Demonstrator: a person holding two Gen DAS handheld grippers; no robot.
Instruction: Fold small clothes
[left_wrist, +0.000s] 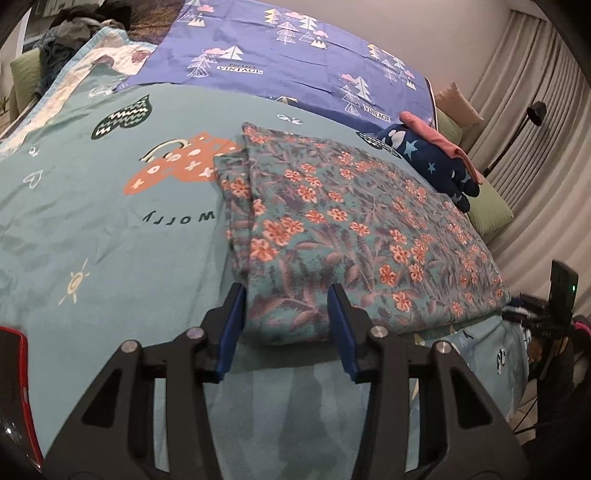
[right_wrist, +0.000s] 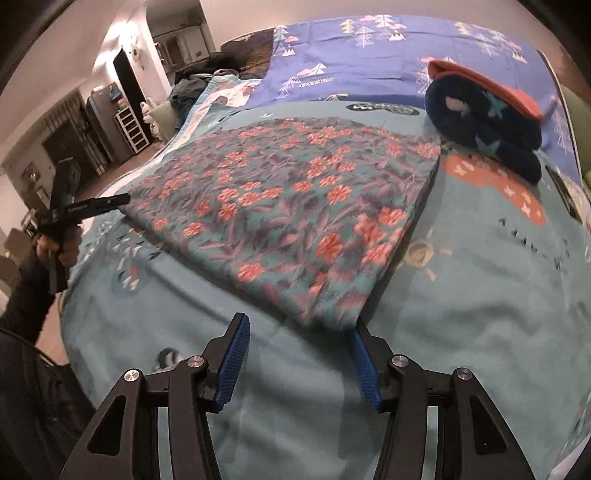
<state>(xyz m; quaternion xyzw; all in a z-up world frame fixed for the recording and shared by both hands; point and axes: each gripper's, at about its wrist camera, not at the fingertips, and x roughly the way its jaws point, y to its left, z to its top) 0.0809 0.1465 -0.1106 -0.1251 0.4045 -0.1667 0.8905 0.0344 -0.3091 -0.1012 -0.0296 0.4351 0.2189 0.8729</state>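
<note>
One folded floral cloth (left_wrist: 354, 229) on teal bedsheet (left_wrist: 110, 229), left claw (left_wrist: 286, 295) and right claw (right_wrist: 299, 328) both spread.

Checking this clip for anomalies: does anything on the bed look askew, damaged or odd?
Nothing stands out. The floral cloth lies folded flat on the teal bedspread, the navy star-print garment sits beyond it, and both grippers, left and right, are open.
</note>
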